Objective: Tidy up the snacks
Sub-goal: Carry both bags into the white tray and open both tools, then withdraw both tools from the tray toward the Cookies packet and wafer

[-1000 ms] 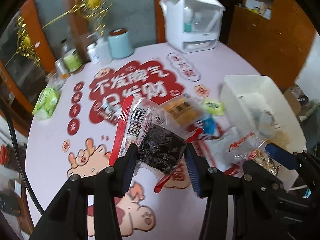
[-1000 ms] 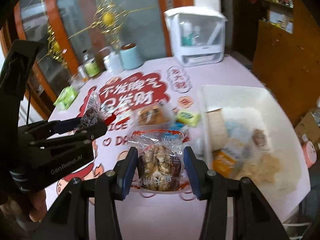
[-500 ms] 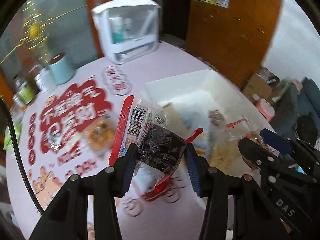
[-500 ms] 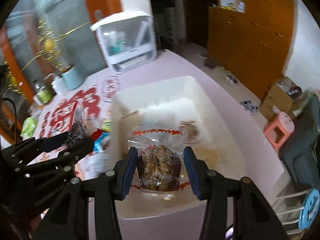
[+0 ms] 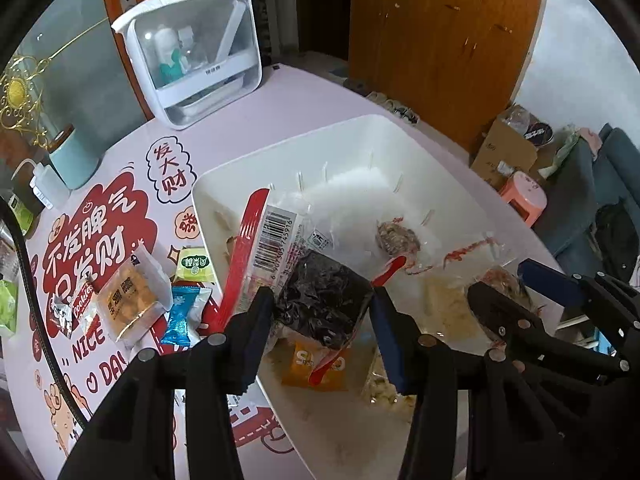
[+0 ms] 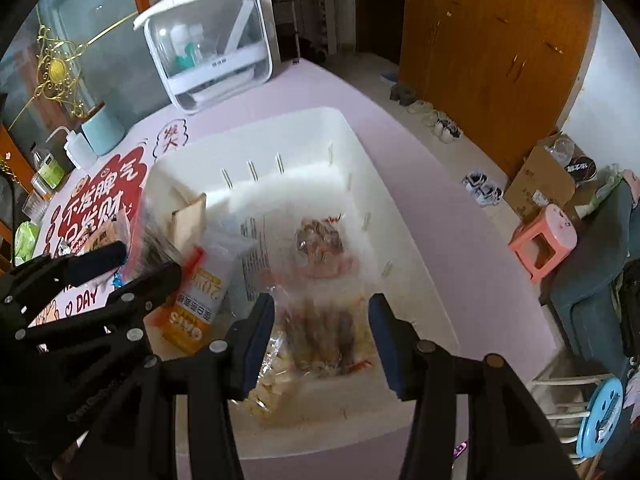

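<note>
My left gripper is shut on a clear packet of dark snack with red edges, held over the near left part of the white bin. My right gripper is open above the bin. The clear bag of brown snack that it held is blurred below its fingers, inside the bin. The right gripper also shows in the left wrist view. The left gripper shows in the right wrist view. Loose packets lie on the table: an orange one, a blue one, a green one.
The bin holds an orange Oats packet, another snack bag and a wooden block. A white dish cabinet, a teal canister and bottles stand at the table's far side. A pink stool stands on the floor.
Both grippers moved right from over the table to over the bin. My right gripper opened and the brown snack bag dropped into the bin. The left still holds its packet.
</note>
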### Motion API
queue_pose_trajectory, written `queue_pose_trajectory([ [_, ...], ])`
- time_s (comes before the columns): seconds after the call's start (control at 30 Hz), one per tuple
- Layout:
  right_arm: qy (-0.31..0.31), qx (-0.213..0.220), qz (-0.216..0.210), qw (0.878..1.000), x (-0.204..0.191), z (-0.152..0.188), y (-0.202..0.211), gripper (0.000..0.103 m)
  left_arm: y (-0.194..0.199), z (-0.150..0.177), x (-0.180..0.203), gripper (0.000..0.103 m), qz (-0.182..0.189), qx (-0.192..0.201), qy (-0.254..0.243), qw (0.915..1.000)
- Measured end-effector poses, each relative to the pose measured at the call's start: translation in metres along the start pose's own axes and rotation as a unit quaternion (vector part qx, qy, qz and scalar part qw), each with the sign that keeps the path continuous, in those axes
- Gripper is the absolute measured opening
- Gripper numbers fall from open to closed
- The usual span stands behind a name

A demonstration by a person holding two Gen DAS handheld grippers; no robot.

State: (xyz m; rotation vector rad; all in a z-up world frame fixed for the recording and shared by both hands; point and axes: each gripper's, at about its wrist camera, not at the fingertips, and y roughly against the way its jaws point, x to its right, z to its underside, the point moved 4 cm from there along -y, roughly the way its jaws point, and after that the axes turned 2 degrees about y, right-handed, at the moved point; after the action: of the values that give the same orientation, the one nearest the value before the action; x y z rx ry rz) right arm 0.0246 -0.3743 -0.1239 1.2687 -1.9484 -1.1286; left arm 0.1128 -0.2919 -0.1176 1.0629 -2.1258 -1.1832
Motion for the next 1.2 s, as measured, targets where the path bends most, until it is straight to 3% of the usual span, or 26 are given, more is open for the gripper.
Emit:
queue_pose_trajectory([
  [0.07, -0.005, -0.007, -0.006, 1.0, 0.001, 0.0, -0.003, 0.05, -0.006, 0.001, -0.003, 0.057, -0.011, -0.007, 0.002, 0.9999],
  [0.13, -0.008, -0.01, -0.013, 1.0, 0.001, -0.001, -0.003, 0.051, -0.01, 0.001, -0.012, 0.078, -0.028, -0.01, 0.012, 0.9995],
  [0.2, -0.008, -0.008, -0.018, 1.0, -0.001, -0.002, -0.002, 0.051, -0.011, 0.002, -0.023, 0.085, -0.025, -0.013, 0.027, 0.9992],
  [0.5, 0.012, 0.013, -0.043, 0.999, -0.024, -0.01, 0.019, 0.051, 0.011, 0.014, -0.05, 0.085, -0.037, -0.013, 0.059, 0.9975],
  [0.83, 0.039, 0.04, -0.081, 0.995, -0.054, -0.009, 0.047, 0.051, 0.07, 0.031, -0.074, 0.085, -0.079, 0.019, 0.072, 0.994],
  [1.2, 0.107, 0.051, -0.151, 0.981, -0.132, -0.01, 0.066, 0.051, 0.135, 0.068, -0.123, 0.086, -0.149, 0.042, 0.11, 0.9818],
])
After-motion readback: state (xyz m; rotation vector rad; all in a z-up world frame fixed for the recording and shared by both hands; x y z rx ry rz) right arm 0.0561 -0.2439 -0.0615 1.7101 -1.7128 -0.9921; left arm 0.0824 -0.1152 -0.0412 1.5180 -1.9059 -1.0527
